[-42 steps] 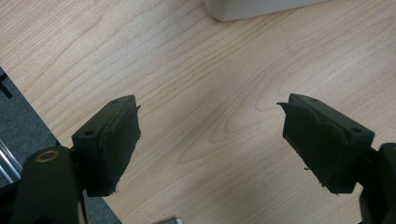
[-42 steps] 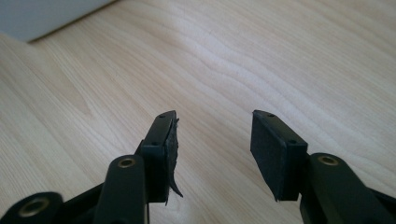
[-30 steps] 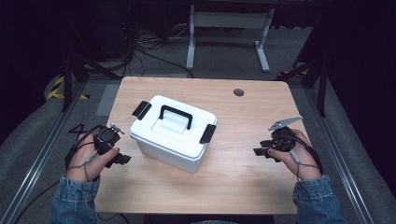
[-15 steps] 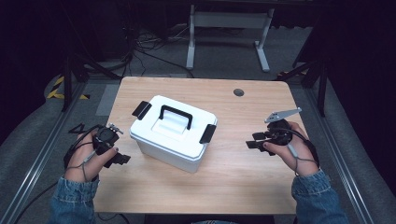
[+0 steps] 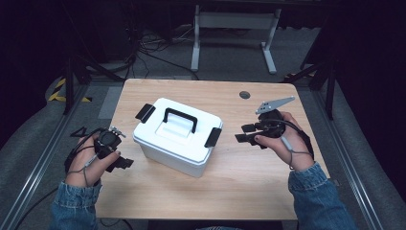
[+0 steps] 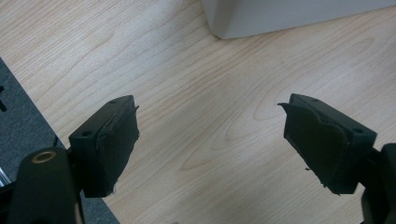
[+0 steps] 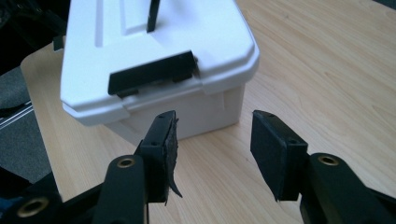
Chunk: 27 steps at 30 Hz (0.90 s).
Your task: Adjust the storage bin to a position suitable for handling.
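**Both grippers spread, white box between them**

I have the white box (image 5: pixel 179 135) sitting on the wooden table (image 5: pixel 249 187), lid on, its black handle (image 5: pixel 180 118) standing up and a black latch at each end. My left gripper (image 5: pixel 120 159) rests on the table just off the box's near-left corner; in the left gripper view its jaws stand wide apart over bare wood, with the box's lower corner (image 6: pixel 280 16) ahead of them and nothing between the pads. My right gripper (image 5: pixel 246 133) is just beside the box's right end, apart from it, its jaws parted and pointing at the right latch (image 5: pixel 213 137). In the right gripper view that latch (image 7: pixel 152 72) lies straight ahead and a little above the left jaw, still closed against the lid. Neither gripper touches the box.
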Available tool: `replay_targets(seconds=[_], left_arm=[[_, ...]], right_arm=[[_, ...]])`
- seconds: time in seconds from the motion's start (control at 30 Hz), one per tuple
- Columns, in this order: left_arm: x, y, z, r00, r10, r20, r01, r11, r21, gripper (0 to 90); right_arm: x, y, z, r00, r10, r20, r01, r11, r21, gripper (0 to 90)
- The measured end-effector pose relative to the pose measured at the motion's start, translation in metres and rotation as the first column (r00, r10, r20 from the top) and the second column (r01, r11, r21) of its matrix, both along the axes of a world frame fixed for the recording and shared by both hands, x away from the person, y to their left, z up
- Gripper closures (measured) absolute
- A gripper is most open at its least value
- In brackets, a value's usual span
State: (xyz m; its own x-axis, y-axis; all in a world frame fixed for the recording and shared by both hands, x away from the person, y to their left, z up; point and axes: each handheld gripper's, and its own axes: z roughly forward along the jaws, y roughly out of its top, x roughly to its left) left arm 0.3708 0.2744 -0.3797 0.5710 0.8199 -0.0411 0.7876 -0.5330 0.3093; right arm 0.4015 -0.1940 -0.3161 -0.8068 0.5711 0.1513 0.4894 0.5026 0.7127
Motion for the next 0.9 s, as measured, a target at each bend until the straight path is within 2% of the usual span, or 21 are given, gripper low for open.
replay_targets(seconds=[0.2, 0.3, 0.47, 0.57, 0.6, 0.73, 0.83, 0.9], left_arm=[[0.002, 0.001, -0.001, 0.9999, -0.014, 0.009, 0.014, 0.9998, 0.013, 18.4], [0.002, 0.001, -0.001, 0.9999, -0.003, 0.01, 0.003, 1.0, 0.004, 18.4], [0.002, 0.001, -0.002, 0.9999, 0.006, 0.015, -0.006, 1.0, 0.0, 18.3], [0.003, 0.001, -0.001, 0.9995, -0.012, 0.029, 0.012, 0.9998, 0.015, 18.3], [0.002, 0.0, -0.002, 0.9998, 0.002, 0.022, -0.002, 1.0, 0.0, 18.3], [0.003, 0.002, -0.001, 0.9996, 0.006, 0.027, -0.006, 1.0, 0.003, 18.5], [0.005, 0.003, -0.001, 0.9984, 0.019, 0.053, -0.02, 0.9998, 0.006, 18.5], [0.007, 0.004, 0.001, 0.9961, 0.019, 0.086, -0.019, 0.9998, 0.005, 19.1]], right_arm=[[0.004, 0.012, 0.016, 0.9996, 0.021, 0.02, -0.021, 0.9995, 0.022, 51.9], [0.008, 0.019, 0.021, 0.9993, 0.029, 0.024, -0.03, 0.9991, 0.03, 51.8], [0.013, 0.032, 0.026, 0.9984, 0.049, 0.029, -0.05, 0.9985, 0.021, 51.7], [0.017, 0.04, 0.03, 0.9978, 0.06, 0.028, -0.06, 0.9981, 0.012, 51.4], [0.019, 0.043, 0.031, 0.9974, 0.065, 0.03, -0.066, 0.9978, 0.012, 51.4], [0.026, 0.056, 0.033, 0.9966, 0.079, 0.022, -0.079, 0.9966, 0.023, 51.2], [0.029, 0.063, 0.032, 0.9958, 0.09, 0.018, -0.091, 0.9954, 0.029, 50.9], [0.032, 0.069, 0.031, 0.9953, 0.096, 0.011, -0.097, 0.9946, 0.038, 50.6]])
